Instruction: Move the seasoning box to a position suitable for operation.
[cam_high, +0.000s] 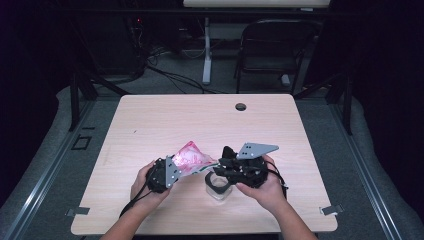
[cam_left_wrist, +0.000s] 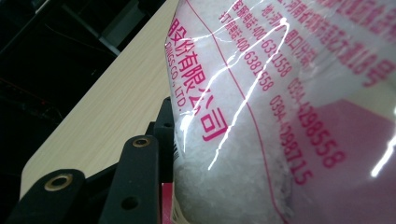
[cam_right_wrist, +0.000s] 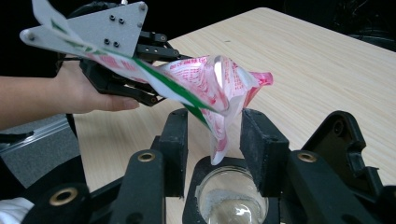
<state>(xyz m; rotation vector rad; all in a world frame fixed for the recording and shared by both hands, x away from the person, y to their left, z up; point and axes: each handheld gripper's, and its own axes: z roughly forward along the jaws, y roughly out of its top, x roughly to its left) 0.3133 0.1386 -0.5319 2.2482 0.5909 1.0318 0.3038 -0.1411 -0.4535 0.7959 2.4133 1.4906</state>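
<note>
Wooden table lies under both grippers. Left gripper clamps the bag. Right gripper stands part open, bag corner between its 2 jaws untouched, jar just below.

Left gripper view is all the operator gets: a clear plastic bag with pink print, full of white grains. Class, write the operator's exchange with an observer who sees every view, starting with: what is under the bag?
Observer: A clear glass jar stands on the wooden table, right below the lowest corner of the clear plastic bag with pink print.
Operator: Where is the right claw?
Observer: The right claw straddles that hanging corner, its jaws open and not pressing on it.
Operator: Does the bag rest on the table?
Observer: No, the left claw holds it lifted and tilted toward the jar.
</note>
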